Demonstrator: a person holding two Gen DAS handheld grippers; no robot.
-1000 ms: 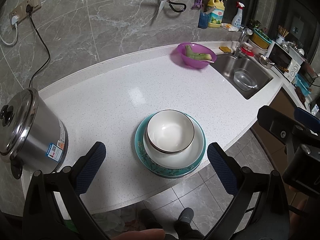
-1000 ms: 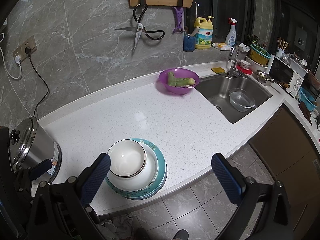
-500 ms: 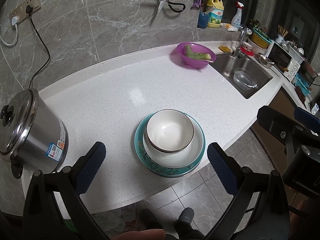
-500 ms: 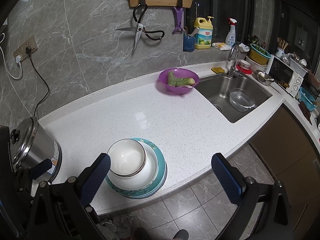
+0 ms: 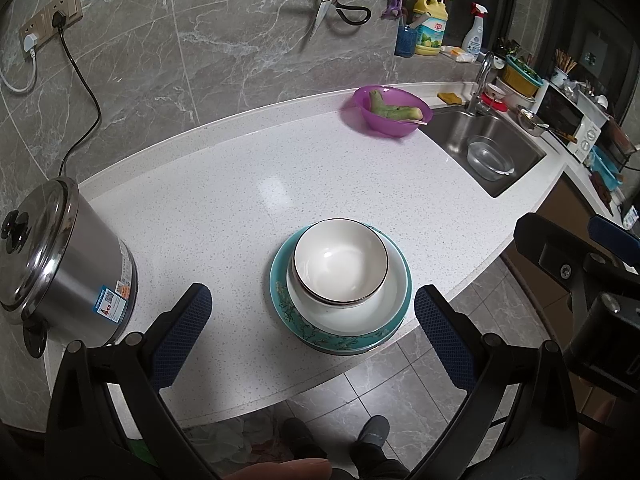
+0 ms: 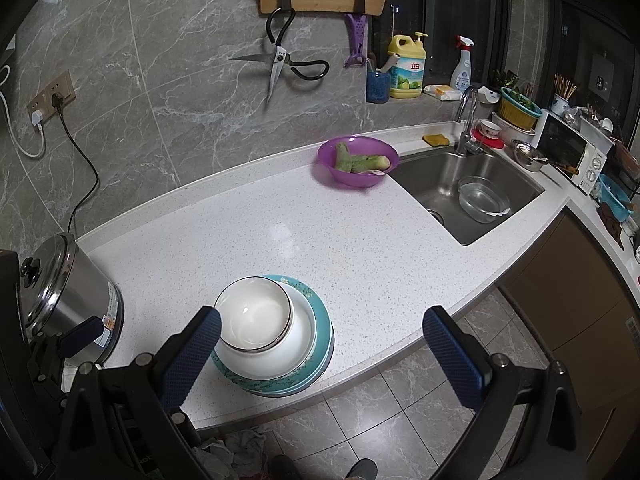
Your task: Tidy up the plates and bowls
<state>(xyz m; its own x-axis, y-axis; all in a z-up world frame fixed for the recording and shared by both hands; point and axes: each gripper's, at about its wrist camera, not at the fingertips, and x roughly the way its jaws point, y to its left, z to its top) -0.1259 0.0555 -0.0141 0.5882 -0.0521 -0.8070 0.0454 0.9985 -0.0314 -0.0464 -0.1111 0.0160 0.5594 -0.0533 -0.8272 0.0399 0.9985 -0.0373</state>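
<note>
So there's a neat little stack sitting near the front edge of the white speckled countertop (image 5: 248, 200): a small white ceramic bowl with a dark rim (image 5: 340, 262) nested inside a wider white shallow dish (image 5: 384, 304), and that sits on a teal plate with a floral pattern round its border (image 5: 320, 332). From the right wrist view there looks to be another plate edge under the teal one, but I can't tell for sure. The left gripper (image 5: 312, 320) hangs above the counter edge with its blue-padded fingers spread wide, one on each side of the stack in that view, not touching anything and holding nothing. The right gripper (image 6: 320, 344) is also wide open and empty, off to the right of the stack, with its left finger overlapping the bowl's rim in the picture. A stainless steel lidded pot with a black knob (image 5: 60, 264) stands at the left end of the counter, well apart from the stack, with a black cord running up to the wall socket. Far back near the steel sink (image 6: 472, 196) there's a translucent purple plastic bowl with green vegetable pieces in it (image 6: 358, 160), and a clear glass bowl (image 6: 482, 199) sits down in the sink. Someone's dark shoes show on the tiled floor below.
</note>
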